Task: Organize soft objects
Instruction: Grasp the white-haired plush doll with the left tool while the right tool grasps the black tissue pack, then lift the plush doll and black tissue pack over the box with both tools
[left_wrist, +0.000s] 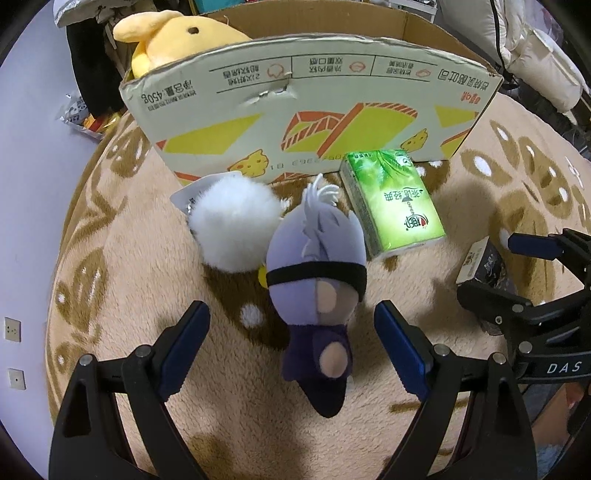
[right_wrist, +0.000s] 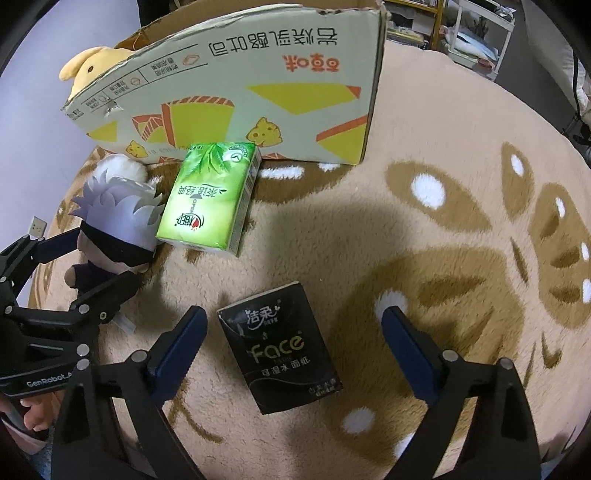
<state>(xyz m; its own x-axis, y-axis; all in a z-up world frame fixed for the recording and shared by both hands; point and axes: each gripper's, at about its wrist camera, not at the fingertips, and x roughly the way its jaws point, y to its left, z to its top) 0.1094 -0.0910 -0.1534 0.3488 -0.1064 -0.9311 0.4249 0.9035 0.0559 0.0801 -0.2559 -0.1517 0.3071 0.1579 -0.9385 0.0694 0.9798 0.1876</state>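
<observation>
A plush doll (left_wrist: 317, 266) with pale hair, a black blindfold and a dark purple body lies on the rug between the fingers of my left gripper (left_wrist: 291, 310). The gripper is open and its blue pads stand clear of the doll on both sides. A white fluffy pompom (left_wrist: 236, 221) touches the doll's head. My right gripper (right_wrist: 294, 313) is open around a black tissue pack (right_wrist: 279, 347), pads apart from it. A green tissue pack (right_wrist: 210, 195) lies beside the doll (right_wrist: 118, 229).
A printed cardboard box (left_wrist: 314, 110) stands open-topped behind the objects, with a yellow plush toy (left_wrist: 177, 37) inside it. Everything rests on a beige patterned rug (right_wrist: 443, 184). White bedding (left_wrist: 535, 55) sits at the far right.
</observation>
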